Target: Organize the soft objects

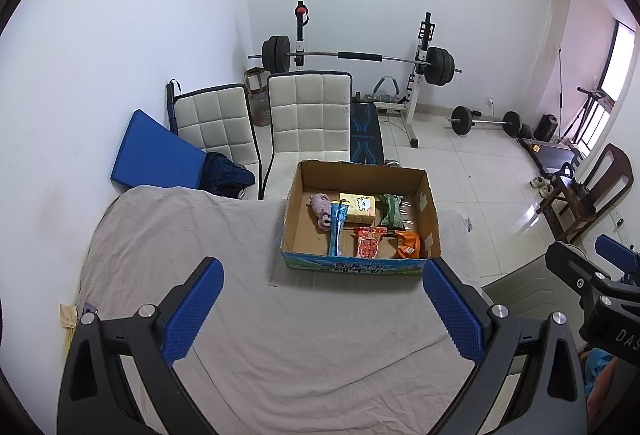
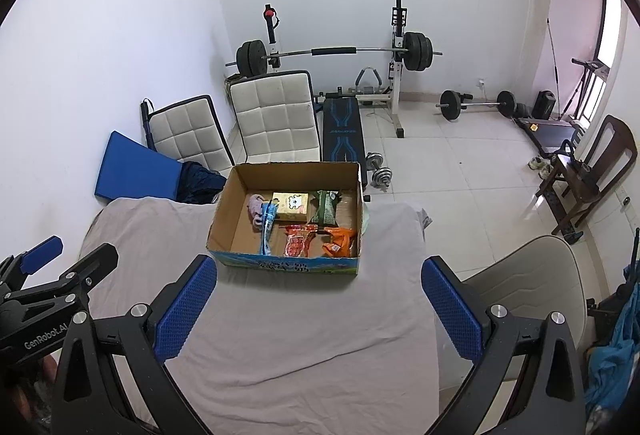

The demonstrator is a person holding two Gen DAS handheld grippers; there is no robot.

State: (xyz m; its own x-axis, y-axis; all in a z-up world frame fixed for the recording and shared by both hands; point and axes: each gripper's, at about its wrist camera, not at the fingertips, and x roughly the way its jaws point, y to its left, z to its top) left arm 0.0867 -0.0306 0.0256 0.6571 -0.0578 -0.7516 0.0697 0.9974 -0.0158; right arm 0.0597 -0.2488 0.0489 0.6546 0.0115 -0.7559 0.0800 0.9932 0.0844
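Note:
An open cardboard box (image 1: 428, 211) (image 2: 224, 211) stands on the far part of a table covered with a grey cloth (image 1: 200, 255) (image 2: 304, 323). Inside lie a pink soft toy (image 1: 320, 209) (image 2: 255, 209), a blue packet (image 1: 337, 231) (image 2: 267, 229), a yellow box (image 1: 358, 209) (image 2: 292, 207), a green packet (image 1: 390, 211) (image 2: 326, 209), a red packet (image 1: 368, 241) (image 2: 296, 241) and an orange packet (image 1: 409, 243) (image 2: 338, 241). My left gripper (image 1: 322, 275) is open and empty, short of the box. My right gripper (image 2: 320, 277) is open and empty, also short of the box.
Two white padded chairs (image 1: 308, 115) (image 2: 276, 119) and a blue mat (image 1: 154, 151) stand behind the table. A barbell rack (image 1: 420, 59) and weight bench (image 2: 342, 131) stand at the back wall. A beige chair (image 2: 536, 283) is right of the table.

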